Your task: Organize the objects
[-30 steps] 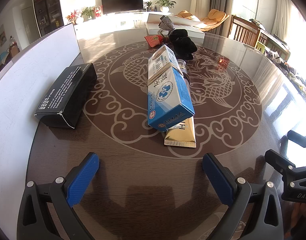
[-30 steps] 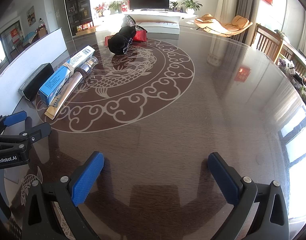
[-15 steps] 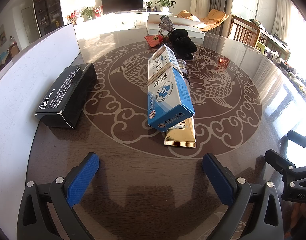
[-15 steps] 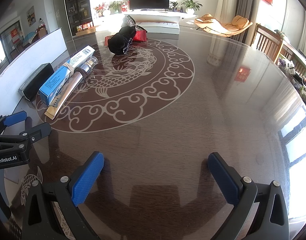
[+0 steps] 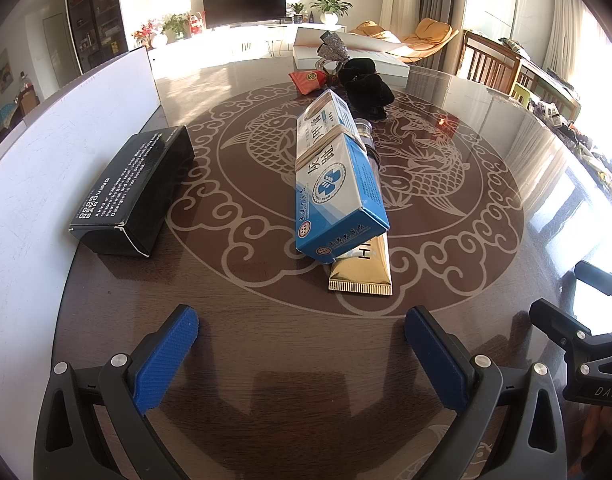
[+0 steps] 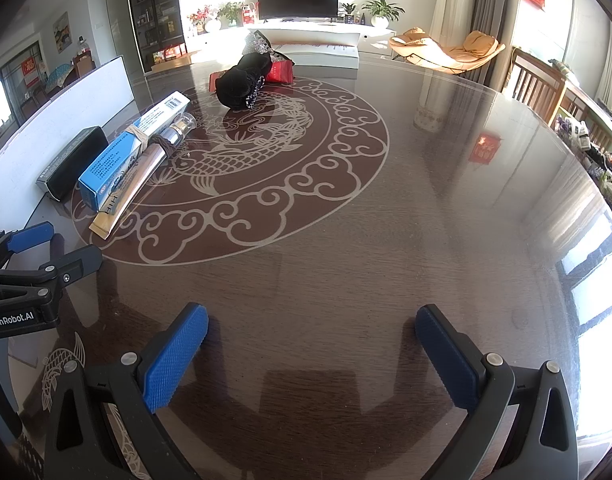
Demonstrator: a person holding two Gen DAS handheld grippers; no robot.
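A blue and white carton (image 5: pixel 334 176) (image 6: pixel 122 156), bound with a rubber band, lies on the dark round table (image 5: pixel 266 340) and rests partly on a gold tube (image 5: pixel 362 272) (image 6: pixel 126 196). A black box (image 5: pixel 134 188) (image 6: pixel 72 162) sits to its left beside a white board (image 5: pixel 66 132). Farther back lie a black cloth bundle (image 5: pixel 366 88) (image 6: pixel 244 80) and a red packet (image 5: pixel 308 80) (image 6: pixel 280 72). My left gripper (image 5: pixel 302 340) hovers open just short of the tube, nothing between its fingers. My right gripper (image 6: pixel 312 340) stands open over bare table, to the right of the left one.
A white flat box (image 5: pixel 346 46) sits at the table's far edge. Wooden chairs (image 5: pixel 490 64) stand at the right. The left gripper's body (image 6: pixel 30 276) shows at the left edge of the right wrist view, and the right gripper's body (image 5: pixel 586 340) at the right edge of the left wrist view.
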